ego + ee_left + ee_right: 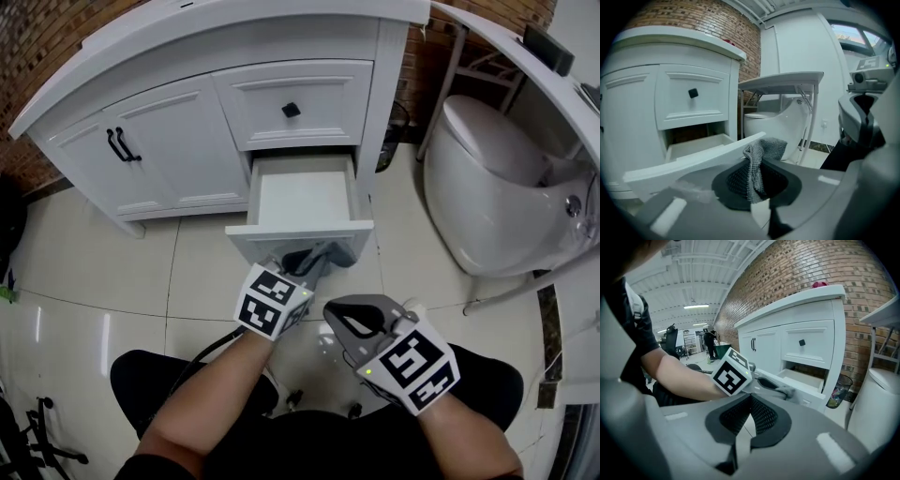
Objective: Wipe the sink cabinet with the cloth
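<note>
The white sink cabinet (178,131) stands ahead with its lower drawer (302,199) pulled out. My left gripper (323,255) is shut on a grey cloth (339,253) and holds it against the top edge of the drawer front (281,234). In the left gripper view the cloth (757,161) hangs pinched between the pads of the left gripper (754,164), with the drawer front (689,163) just beyond. My right gripper (352,319) is shut with nothing in it, a little nearer to me and to the right. From the right gripper (749,399) view, the left gripper's marker cube (732,372) and the cloth (789,390) show at the drawer.
A white toilet (492,187) stands right of the cabinet under a white folding table (511,47). A dark waste bin (396,131) sits between them. The upper drawer has a black knob (292,110); the doors have black handles (119,145). The person's knees are below.
</note>
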Demonstrator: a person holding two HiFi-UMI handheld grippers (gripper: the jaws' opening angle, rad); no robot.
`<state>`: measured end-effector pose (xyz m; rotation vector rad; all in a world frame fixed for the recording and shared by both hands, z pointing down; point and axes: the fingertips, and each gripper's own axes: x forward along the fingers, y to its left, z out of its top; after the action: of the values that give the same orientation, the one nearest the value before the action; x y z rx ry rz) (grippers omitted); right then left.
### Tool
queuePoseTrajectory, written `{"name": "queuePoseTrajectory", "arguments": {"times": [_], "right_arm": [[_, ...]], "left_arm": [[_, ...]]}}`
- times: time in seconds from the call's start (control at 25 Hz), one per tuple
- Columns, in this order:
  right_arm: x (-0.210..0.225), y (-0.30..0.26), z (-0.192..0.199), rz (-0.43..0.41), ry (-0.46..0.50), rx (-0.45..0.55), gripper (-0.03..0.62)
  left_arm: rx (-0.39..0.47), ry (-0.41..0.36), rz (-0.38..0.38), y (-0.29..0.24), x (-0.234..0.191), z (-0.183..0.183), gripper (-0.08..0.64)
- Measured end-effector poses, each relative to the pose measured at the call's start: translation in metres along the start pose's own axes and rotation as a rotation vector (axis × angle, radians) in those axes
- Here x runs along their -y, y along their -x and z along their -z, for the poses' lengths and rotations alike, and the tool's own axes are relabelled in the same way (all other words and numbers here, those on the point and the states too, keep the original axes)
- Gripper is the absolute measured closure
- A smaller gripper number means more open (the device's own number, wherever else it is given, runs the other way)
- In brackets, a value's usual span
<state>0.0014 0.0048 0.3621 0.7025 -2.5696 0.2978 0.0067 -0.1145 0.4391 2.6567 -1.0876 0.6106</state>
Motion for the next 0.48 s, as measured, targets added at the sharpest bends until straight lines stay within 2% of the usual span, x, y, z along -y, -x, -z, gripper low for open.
{"name": "queuePoseTrajectory", "arguments": {"times": [0.28,0.48], "right_arm": [[0.012,0.012,0.013,0.031,-0.034,0.001,0.588],[0.019,0.015,0.02,0.042,-0.048,-0.001,0.588]], "left_arm": [[0.018,-0.006,0.057,-0.044,0.027,-0.008,0.525],[0.026,-0.003,0.015,-0.041,0.015,-0.006,0.525]]}}
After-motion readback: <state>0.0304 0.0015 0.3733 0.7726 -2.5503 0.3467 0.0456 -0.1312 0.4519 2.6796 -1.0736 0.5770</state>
